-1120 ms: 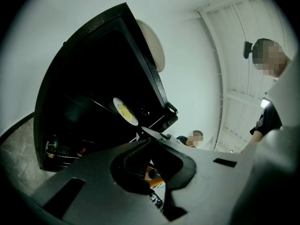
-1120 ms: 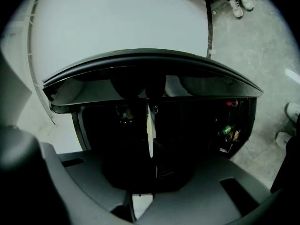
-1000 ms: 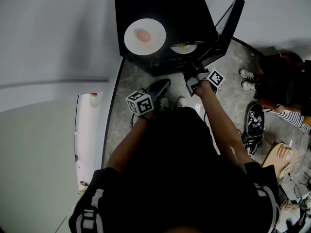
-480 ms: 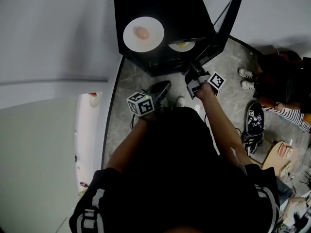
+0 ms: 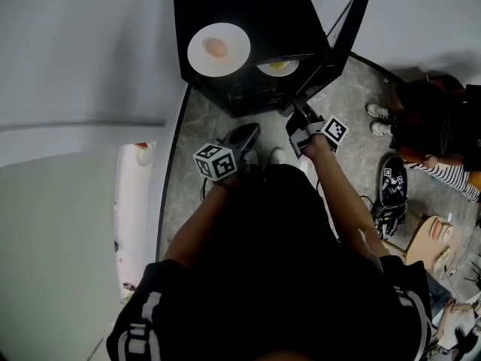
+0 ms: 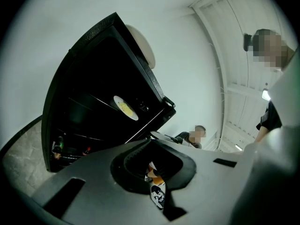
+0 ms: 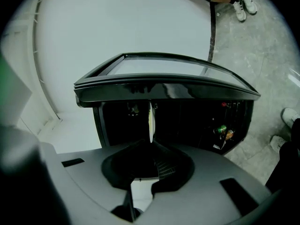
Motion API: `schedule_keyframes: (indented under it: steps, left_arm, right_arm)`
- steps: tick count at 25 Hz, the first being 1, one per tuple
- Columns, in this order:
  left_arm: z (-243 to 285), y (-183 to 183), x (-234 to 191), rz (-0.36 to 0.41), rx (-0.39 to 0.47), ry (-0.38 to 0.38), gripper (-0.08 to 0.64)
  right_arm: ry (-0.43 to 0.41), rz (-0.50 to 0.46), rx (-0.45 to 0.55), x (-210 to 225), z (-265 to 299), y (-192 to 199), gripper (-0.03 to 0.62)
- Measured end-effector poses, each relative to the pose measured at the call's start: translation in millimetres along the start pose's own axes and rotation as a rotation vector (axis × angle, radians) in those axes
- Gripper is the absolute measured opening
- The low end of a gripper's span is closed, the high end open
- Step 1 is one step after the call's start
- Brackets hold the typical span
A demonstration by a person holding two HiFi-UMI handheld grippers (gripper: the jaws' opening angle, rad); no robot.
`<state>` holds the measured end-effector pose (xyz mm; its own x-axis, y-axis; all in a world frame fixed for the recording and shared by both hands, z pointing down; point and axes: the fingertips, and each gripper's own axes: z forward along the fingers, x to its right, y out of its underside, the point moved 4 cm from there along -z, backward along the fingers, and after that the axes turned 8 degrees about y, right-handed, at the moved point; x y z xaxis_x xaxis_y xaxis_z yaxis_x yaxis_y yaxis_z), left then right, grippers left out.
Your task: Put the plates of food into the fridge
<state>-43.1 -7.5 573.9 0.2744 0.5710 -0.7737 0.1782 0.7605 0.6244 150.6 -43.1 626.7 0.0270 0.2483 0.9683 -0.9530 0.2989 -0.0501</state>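
**A:** Where's the plate just now?

**B:** The right gripper (image 7: 151,143) is clamped on the rim of the plate of yellow food (image 5: 278,67), in the upper centre of the head view. The plate sits at the open mouth of the black mini fridge (image 5: 248,10), high in the cavity, with its far half under the fridge's top front edge.

**A:** Any room around it?

**B:** In the right gripper view the rim shows edge-on, with dark open cavity on either side. The fridge door (image 5: 348,32) stands swung out at the upper right, just beside that gripper.

**A:** Anything in the way?

**B:** Bottles and cans (image 7: 222,130) stand low in the cavity, well apart from the plate. A second plate with a pink piece of food (image 5: 218,49) rests on top of the fridge, left of the held one.

**A:** And the other hand?

**B:** The left gripper (image 6: 149,143) has its jaws together with nothing in them. It hangs mid-frame in the head view, short of the fridge and over the grey stone floor (image 5: 361,89). A bystander's white trainers (image 5: 381,121) stand at the right, apart from the door.
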Motion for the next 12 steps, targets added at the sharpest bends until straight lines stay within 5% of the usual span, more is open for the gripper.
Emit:
schedule_keyframes:
  steps: [12]
  left_arm:
    - [-0.9, 4.6, 4.9, -0.013, 0.020, 0.017, 0.021]
  right_arm:
    - [-0.023, -0.029, -0.035, -4.9, -17.4, 10.2, 0.044]
